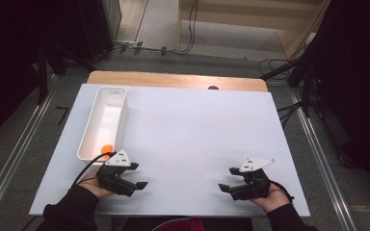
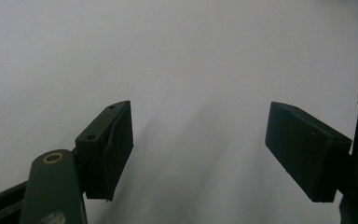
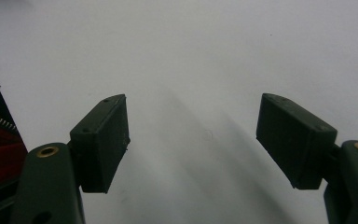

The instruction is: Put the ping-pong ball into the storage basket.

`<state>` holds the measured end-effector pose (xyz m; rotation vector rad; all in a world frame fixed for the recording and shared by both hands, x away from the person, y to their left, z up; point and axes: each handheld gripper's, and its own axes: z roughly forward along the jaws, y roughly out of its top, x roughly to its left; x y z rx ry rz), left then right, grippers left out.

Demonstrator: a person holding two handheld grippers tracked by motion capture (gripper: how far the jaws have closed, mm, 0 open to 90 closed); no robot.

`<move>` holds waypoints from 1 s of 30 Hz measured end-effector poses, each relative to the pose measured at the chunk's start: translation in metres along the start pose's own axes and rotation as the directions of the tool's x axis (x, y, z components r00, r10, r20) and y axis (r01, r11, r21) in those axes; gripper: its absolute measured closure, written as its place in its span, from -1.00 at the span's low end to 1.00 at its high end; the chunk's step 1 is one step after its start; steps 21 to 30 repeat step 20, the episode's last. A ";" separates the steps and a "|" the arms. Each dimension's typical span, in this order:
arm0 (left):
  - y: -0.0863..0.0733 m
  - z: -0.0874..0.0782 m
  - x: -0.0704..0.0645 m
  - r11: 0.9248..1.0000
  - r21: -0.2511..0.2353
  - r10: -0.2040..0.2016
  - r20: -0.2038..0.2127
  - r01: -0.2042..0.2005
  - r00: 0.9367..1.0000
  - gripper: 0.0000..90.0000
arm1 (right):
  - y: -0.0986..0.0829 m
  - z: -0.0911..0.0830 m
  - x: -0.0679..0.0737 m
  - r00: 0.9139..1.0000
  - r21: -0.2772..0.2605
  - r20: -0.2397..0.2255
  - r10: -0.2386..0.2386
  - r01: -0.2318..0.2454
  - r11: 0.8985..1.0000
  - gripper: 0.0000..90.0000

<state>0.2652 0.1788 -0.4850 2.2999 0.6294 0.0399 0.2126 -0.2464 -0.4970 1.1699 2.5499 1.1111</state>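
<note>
A white bench [image 1: 183, 125] carries a long white tray [image 1: 107, 107] along its left side, with a small orange ball [image 1: 107, 148] lying in the tray's near end. Just beside that end, the left tool [image 1: 136, 176] rests with jaws spread and empty; well apart at the right, the right tool [image 1: 227, 179] is likewise spread and empty.

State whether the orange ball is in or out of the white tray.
In: the orange ball lies inside the white tray, at its near end by the left tongs.

No legible text, label or number anywhere.
</note>
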 end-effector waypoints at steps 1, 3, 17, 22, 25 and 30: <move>0.000 0.000 0.000 1.000 0.000 0.000 0.000 0.000 1.000 -0.48 | 0.000 0.000 0.000 1.000 0.000 -0.001 0.001 -0.001 1.000 -0.47; 0.000 0.000 0.000 1.000 0.002 0.001 -0.001 -0.001 1.000 -0.48 | 0.000 0.000 0.000 1.000 -0.001 -0.001 0.001 -0.001 1.000 -0.47; 0.000 0.000 0.000 1.000 0.005 0.001 -0.002 -0.001 1.000 -0.48 | 0.000 0.000 0.000 1.000 0.000 0.000 0.000 0.000 1.000 -0.47; -0.001 0.002 0.000 1.000 0.018 0.001 0.003 -0.001 1.000 -0.48 | 0.000 0.000 0.000 1.000 0.000 0.000 0.001 -0.001 1.000 -0.47; -0.001 0.002 0.000 1.000 0.018 0.001 0.003 -0.001 1.000 -0.48 | 0.000 0.000 0.000 1.000 0.000 0.000 0.001 -0.001 1.000 -0.47; -0.001 0.002 0.000 1.000 0.018 0.001 0.003 -0.001 1.000 -0.48 | 0.000 0.000 0.000 1.000 0.000 0.000 0.001 -0.001 1.000 -0.47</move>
